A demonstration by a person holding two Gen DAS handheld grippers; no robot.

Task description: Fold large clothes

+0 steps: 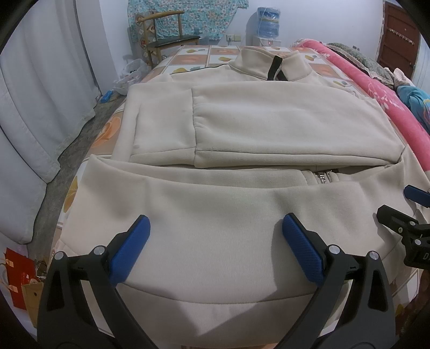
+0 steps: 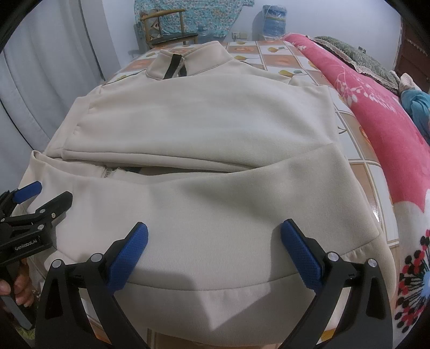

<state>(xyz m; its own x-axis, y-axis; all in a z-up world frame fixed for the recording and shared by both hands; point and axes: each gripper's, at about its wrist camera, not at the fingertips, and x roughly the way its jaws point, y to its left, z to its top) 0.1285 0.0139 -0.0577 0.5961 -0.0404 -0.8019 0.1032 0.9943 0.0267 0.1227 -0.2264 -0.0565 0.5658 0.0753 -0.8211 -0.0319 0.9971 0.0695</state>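
Observation:
A cream zip-up jacket (image 1: 268,118) lies on the bed, collar (image 1: 268,63) at the far end. Both sleeves are folded across its chest. The hem band (image 1: 215,308) is nearest me. My left gripper (image 1: 215,225) hovers open over the hem's left part, nothing between its blue pads. My right gripper (image 2: 213,232) stands open over the hem's right part of the jacket (image 2: 215,128), also with nothing in it. The left gripper (image 2: 40,197) shows at the left edge of the right wrist view, and the right gripper (image 1: 403,204) at the right edge of the left wrist view.
A patterned bedsheet (image 1: 193,57) covers the bed. A pink floral blanket (image 2: 389,128) runs along the right side. Grey curtains (image 1: 40,94) hang at the left. A wooden chair (image 1: 166,35) and a water dispenser (image 1: 268,24) stand behind the bed. Paper bags (image 1: 21,282) sit on the floor.

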